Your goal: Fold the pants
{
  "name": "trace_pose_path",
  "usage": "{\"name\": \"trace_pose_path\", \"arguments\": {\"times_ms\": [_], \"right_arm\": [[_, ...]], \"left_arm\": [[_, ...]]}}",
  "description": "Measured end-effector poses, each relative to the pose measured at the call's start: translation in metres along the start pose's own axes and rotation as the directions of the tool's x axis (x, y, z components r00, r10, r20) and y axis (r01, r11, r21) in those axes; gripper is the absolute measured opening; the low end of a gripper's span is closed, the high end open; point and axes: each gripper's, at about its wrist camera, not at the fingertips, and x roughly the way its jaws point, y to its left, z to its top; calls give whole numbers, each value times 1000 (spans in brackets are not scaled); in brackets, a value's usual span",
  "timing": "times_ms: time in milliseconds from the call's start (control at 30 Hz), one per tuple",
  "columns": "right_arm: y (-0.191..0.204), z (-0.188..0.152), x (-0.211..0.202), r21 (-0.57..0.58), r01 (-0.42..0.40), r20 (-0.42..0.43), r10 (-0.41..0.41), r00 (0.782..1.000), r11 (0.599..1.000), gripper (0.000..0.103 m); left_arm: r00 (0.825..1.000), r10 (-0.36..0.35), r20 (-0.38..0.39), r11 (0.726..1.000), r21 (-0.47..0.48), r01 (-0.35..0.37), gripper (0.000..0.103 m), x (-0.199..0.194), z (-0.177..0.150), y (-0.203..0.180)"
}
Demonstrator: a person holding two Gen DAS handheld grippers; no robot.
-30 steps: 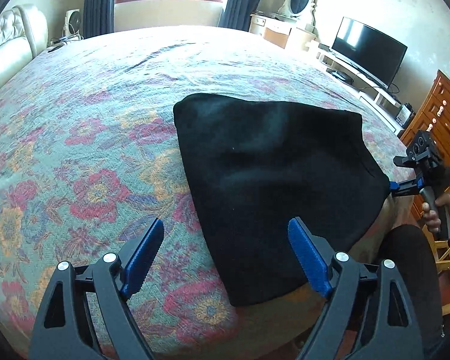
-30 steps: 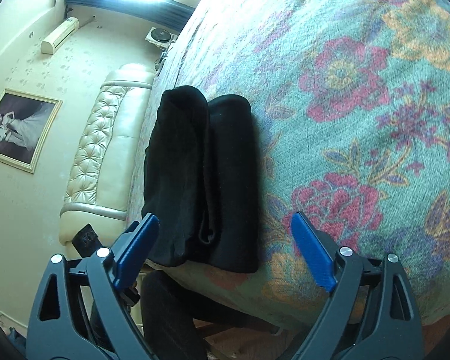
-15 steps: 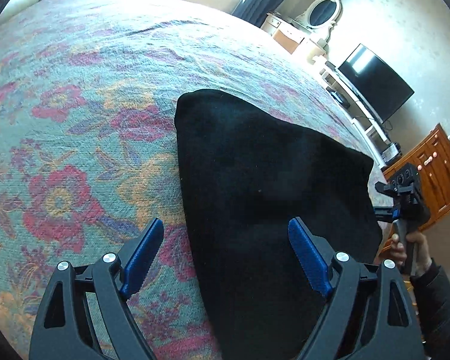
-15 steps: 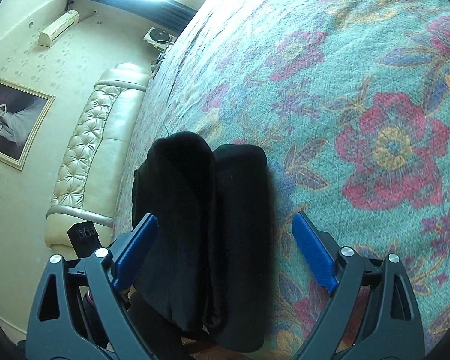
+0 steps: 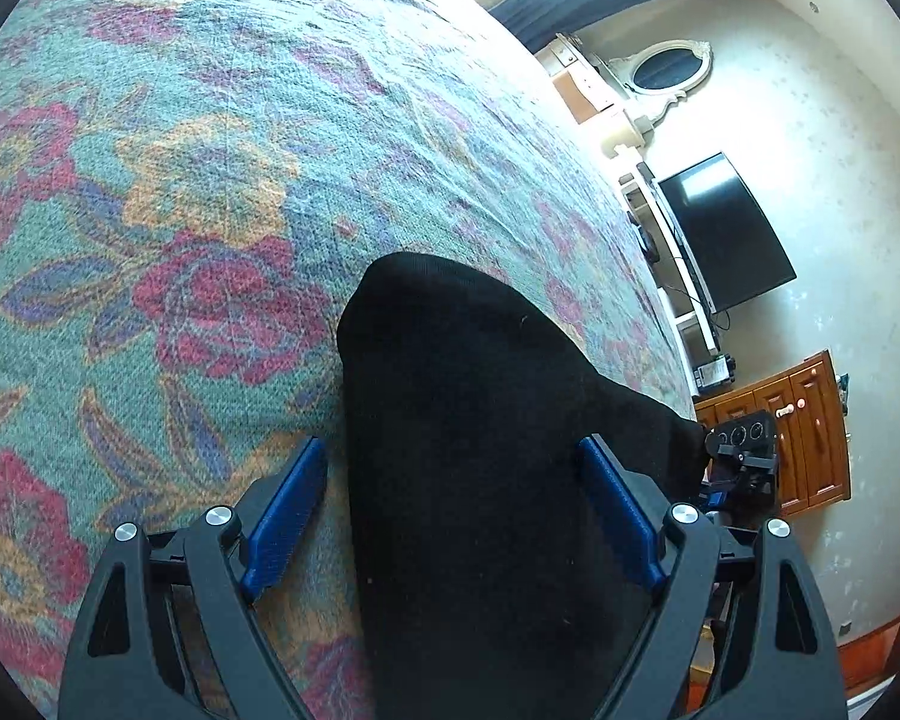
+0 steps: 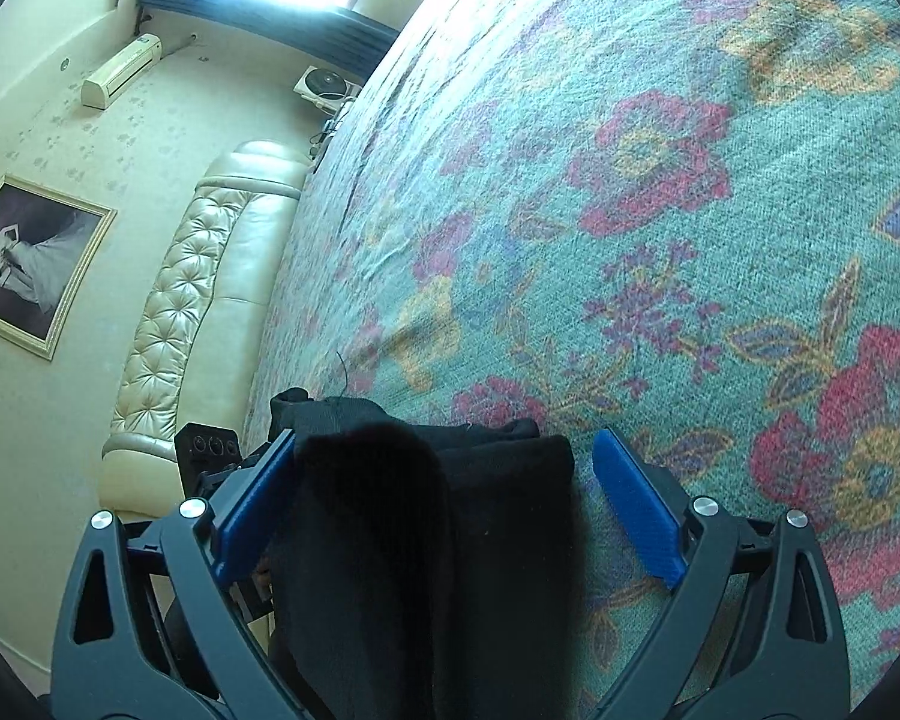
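Two tools, left tool and right tool, both spread open, each straddling an opposite end of the black folded pants lying on the floral bed; long axis runs tool to tool.

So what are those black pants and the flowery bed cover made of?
The black pants look like a soft matte knit, perhaps fleece or cotton jersey: no sheen, rounded folds. The flowery bed cover seems a coarse woven fabric: a grainy weave shows.
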Motion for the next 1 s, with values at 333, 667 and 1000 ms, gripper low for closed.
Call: {"name": "trace_pose_path", "arguments": {"times_ms": [333, 667, 1000], "right_arm": [[-5, 12, 6, 4, -14, 7, 14, 1000, 1000, 97], [-16, 8, 21, -13, 40, -29, -40, 999, 999, 35], [-22, 6, 9, 38, -95, -45, 97, 994, 995, 63]], "left_arm": [[1000, 15, -24, 999, 34, -14, 88, 15, 11, -5], [990, 143, -6, 984, 104, -141, 57, 17, 5, -7], [996, 87, 13, 993, 77, -88, 63, 15, 10, -1]]}}
